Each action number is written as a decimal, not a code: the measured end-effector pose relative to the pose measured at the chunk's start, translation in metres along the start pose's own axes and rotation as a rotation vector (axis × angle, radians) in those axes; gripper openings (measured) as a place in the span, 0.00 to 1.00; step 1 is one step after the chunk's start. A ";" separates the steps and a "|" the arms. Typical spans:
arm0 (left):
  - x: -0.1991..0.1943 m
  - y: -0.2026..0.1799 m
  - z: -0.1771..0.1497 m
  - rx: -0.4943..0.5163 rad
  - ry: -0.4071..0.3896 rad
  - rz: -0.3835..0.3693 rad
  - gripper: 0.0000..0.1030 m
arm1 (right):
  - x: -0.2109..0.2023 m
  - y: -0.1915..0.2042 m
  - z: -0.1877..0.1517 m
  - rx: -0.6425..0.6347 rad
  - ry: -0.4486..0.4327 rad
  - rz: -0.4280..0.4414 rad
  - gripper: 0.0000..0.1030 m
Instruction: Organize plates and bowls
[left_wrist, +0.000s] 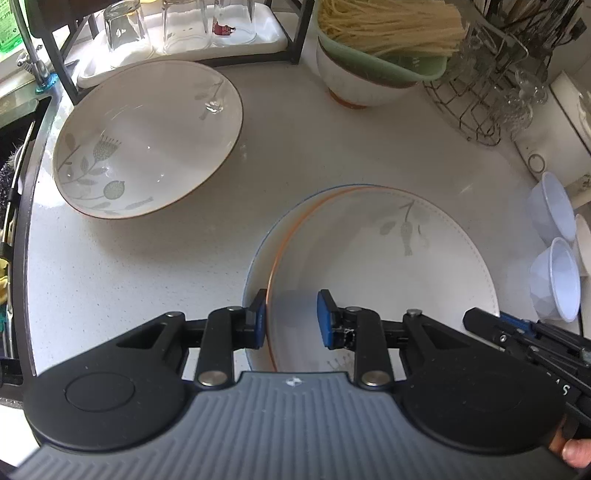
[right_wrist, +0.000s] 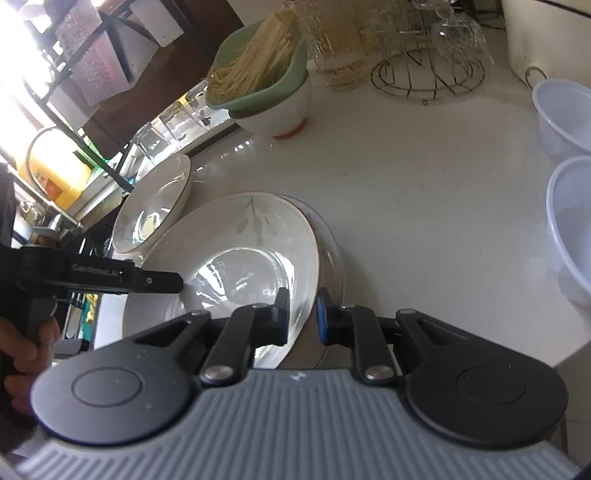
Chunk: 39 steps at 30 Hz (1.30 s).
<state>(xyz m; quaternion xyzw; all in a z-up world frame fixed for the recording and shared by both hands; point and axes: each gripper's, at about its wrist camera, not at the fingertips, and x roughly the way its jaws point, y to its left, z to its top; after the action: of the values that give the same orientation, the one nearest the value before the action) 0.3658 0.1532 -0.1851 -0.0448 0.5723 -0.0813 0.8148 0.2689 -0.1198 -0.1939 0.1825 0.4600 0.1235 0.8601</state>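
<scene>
A white plate with an orange rim and a grey leaf print (left_wrist: 384, 266) lies on a blue-rimmed plate (left_wrist: 258, 258) on the white counter. My left gripper (left_wrist: 291, 319) is open, its jaws astride the upper plate's near left rim. My right gripper (right_wrist: 302, 315) has its jaws astride the same plate's (right_wrist: 240, 258) right rim, close but with a gap; I cannot tell if they pinch it. A second leaf-print bowl (left_wrist: 147, 136) sits at the left; it also shows in the right wrist view (right_wrist: 155, 206).
A green colander of noodles (left_wrist: 384, 33) sits in a white bowl (left_wrist: 354, 81) at the back. Glasses on a tray (left_wrist: 184, 29), a wire rack (left_wrist: 476, 99), two clear plastic bowls (left_wrist: 554, 240) at the right, the sink (left_wrist: 14, 147) at the left.
</scene>
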 end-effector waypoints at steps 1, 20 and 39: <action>0.001 -0.001 0.000 -0.006 0.004 0.003 0.31 | 0.000 0.000 0.000 -0.006 -0.001 -0.001 0.18; 0.001 0.007 0.005 -0.125 0.014 0.018 0.31 | 0.005 0.000 0.004 -0.039 -0.004 0.001 0.14; -0.043 0.011 -0.003 -0.166 -0.096 -0.018 0.31 | -0.016 0.009 0.013 -0.062 -0.081 -0.032 0.10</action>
<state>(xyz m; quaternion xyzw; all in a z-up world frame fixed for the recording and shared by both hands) 0.3497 0.1721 -0.1482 -0.1213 0.5368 -0.0387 0.8341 0.2709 -0.1203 -0.1715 0.1531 0.4237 0.1166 0.8851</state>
